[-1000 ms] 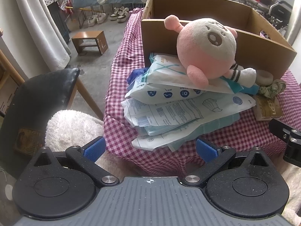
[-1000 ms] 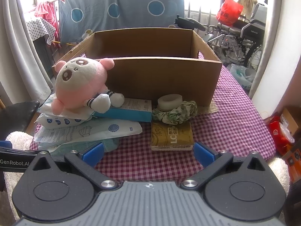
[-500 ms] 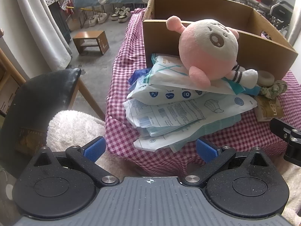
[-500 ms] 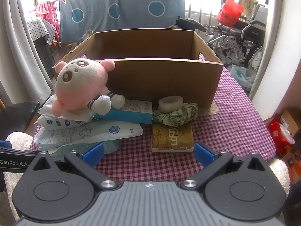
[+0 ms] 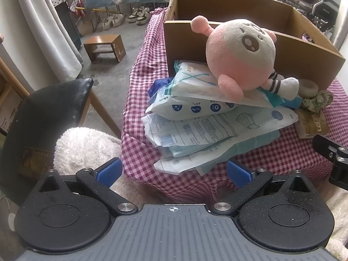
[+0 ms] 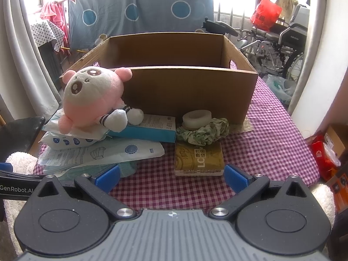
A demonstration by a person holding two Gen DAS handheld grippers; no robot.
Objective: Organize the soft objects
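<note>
A pink and white plush toy (image 5: 241, 56) (image 6: 93, 95) lies on top of a stack of soft white and teal packets (image 5: 208, 126) (image 6: 97, 152), against the front wall of an open cardboard box (image 5: 304, 50) (image 6: 187, 91). Right of the stack lie a teal carton (image 6: 150, 128), a white tape roll (image 6: 196, 118), a green scrunchie (image 6: 204, 131) (image 5: 317, 103) and a brown tissue pack (image 6: 199, 158). My left gripper (image 5: 174, 171) is open, low before the table's front left corner. My right gripper (image 6: 171, 177) is open above the table's front edge, empty.
The table wears a red checked cloth (image 6: 271, 148) (image 5: 143, 69). A black chair (image 5: 50, 108) with a white fluffy cushion (image 5: 84, 145) stands at the left. A small wooden stool (image 5: 104, 47) and shoes are on the floor; a wheelchair (image 6: 280, 43) stands behind the table.
Both grippers have crept slightly nearer and upward toward the table; the objects have not moved and both stay open.
</note>
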